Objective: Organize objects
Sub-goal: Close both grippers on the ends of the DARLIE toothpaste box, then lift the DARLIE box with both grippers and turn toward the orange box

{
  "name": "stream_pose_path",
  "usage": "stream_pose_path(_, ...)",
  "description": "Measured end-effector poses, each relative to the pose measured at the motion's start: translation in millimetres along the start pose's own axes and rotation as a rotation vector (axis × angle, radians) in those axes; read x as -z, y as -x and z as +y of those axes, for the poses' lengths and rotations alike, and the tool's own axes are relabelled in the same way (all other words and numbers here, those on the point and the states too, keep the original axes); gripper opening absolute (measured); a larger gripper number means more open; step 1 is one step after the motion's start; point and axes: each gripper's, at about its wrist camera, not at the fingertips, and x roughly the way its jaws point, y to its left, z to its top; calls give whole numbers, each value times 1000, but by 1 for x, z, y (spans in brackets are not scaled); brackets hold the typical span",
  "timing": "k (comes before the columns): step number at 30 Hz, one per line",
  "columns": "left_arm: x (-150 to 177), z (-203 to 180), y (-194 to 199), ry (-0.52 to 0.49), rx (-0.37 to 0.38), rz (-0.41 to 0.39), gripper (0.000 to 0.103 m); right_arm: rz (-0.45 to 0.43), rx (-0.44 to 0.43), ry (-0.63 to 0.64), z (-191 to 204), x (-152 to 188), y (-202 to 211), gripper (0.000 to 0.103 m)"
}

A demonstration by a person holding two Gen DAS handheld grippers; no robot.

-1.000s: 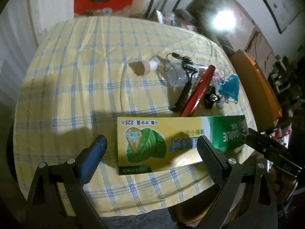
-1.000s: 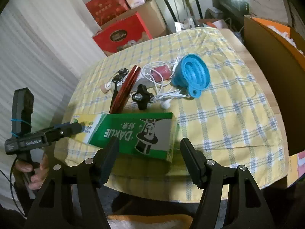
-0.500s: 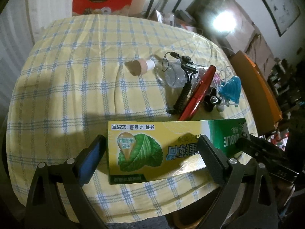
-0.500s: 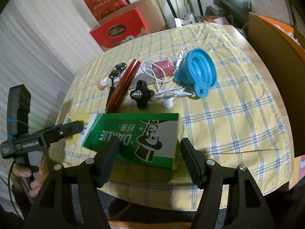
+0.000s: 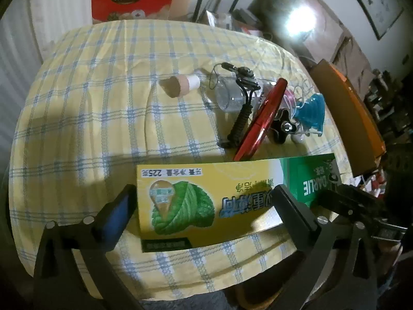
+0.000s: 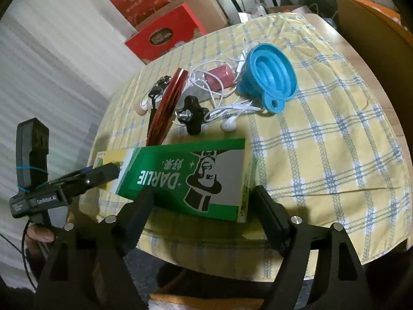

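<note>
**Toothpaste box between two pairs of opening tongs**

A long toothpaste box (image 5: 227, 199) lies flat near the front edge of the worktop (image 5: 90, 108), which is covered by a yellow cloth with blue checks. The box is yellow with a green leaf print at one end and green with white "DARLIE" lettering at the other.

The left tongs (image 5: 204, 201) straddle the yellow end – their jaws are opening, with the box between them; the blue-padded finger stands just off the box's short edge, and the other finger lies over the box's face, so no grip shows. The right tongs (image 6: 204, 201) sit at the green end, jaws also opening – the box between them, a gap visible on each side.

Behind the box, in a loose cluster: a red case (image 5: 263, 118) tilted on edge, its near tip reaching the box's far side; a black knob (image 6: 192, 115) beside it; white earphones (image 6: 228, 125) with tangled cable; a blue collapsible funnel (image 6: 268, 77) lying on its side; a clear cup (image 5: 229, 95) with a black lanyard (image 5: 241, 118) across it; and a small cork-coloured stopper (image 5: 180, 85) apart to the left.

A person's hand (image 6: 38, 235) holds the left tool's handle.
</note>
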Motion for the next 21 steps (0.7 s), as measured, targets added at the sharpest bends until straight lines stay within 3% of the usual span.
stream_pose_path(12, 1, -3, -1, 4, 19, 44, 103, 8, 21, 19, 4, 5, 4, 81)
stream_pose_path(21, 1, -25, 23, -57, -26, -66, 103, -41, 33, 43, 9, 6, 20, 81)
